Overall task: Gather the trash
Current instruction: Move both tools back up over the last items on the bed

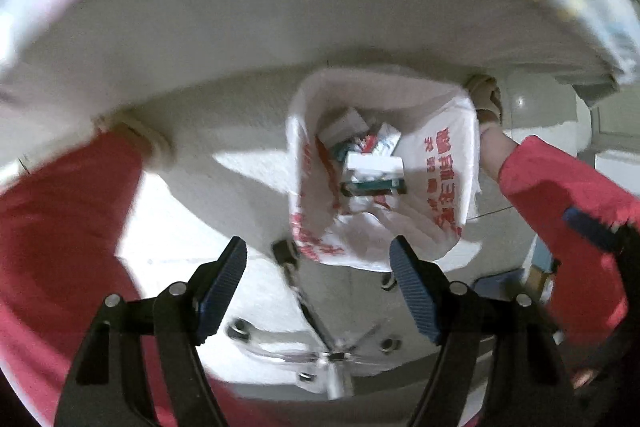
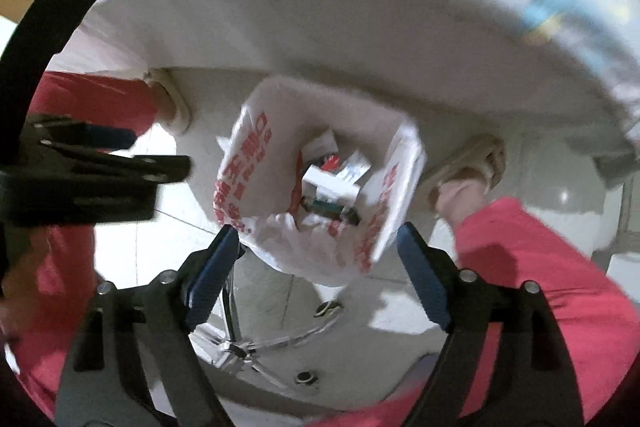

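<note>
White bag (image 1: 436, 163) with blurred, unreadable red print holds trash (image 1: 372, 167), half hidden. Left gripper (image 1: 318, 287) and right gripper (image 2: 316, 275) gape wide, empty.

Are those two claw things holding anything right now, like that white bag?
Nothing is held. Both the left gripper and the right gripper are open and empty; the white plastic bag sits below them, ungripped.

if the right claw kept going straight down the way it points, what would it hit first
Most likely the near rim of the open white plastic bag with red print, which lies just ahead of the open right claw. Depth is unclear in this blurred view, so it might slip past onto the pale floor tiles.
</note>
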